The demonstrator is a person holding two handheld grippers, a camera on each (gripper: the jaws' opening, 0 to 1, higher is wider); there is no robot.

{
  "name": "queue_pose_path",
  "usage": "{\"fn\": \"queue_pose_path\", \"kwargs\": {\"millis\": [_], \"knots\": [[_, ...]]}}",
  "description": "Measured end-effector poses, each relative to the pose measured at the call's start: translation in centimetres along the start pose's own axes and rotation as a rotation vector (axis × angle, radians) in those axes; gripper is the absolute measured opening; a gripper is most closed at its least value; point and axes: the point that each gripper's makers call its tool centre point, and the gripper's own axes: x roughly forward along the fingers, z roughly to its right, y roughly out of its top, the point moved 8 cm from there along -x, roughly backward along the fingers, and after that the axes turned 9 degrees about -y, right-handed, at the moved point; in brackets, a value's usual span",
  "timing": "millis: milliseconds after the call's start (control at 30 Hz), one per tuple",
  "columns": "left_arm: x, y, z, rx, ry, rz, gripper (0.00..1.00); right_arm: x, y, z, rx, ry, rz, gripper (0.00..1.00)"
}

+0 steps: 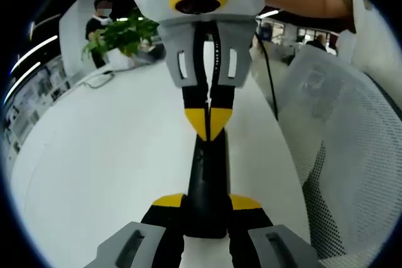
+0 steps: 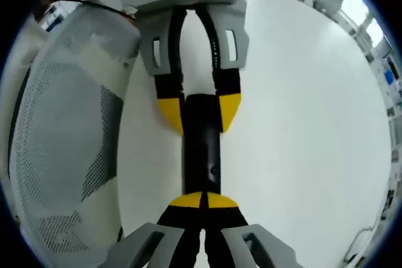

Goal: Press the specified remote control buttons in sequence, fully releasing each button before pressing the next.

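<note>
The black remote lies on the white counter, gripped at one end by the left tongs. The right tongs, closed and empty, tips on its face, should press straight down, then lift fully clear.

Colours are pretty simple here. The remote control is plain glossy black, lying on a white table. The left gripper has yellow tips on black fingers, with grey plastic further back near the camera. The right gripper, coming in from the far side, has the same yellow-on-black tips, grey jaw mounts and a white body with a yellow ring. To the right, the mesh chair is white with a dotted perforated pattern. Far left there's a green leafy plant.
</note>
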Motion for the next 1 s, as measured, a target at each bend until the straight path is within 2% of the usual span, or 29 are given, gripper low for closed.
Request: {"fn": "queue_pose_path", "kwargs": {"millis": [400,633,1000], "knots": [[0.0,-0.1,-0.2,-0.002,0.001,0.009,0.24,-0.6,-0.1,1.0,-0.008,-0.007,0.017,0.00],[0.0,-0.2,-0.2,0.000,0.000,0.007,0.24,-0.9,0.6,1.0,-0.021,-0.012,0.021,0.00],[0.0,-0.1,-0.1,0.002,-0.002,0.005,0.24,-0.4,1.2,1.0,-0.030,-0.004,0.016,0.00]]}}
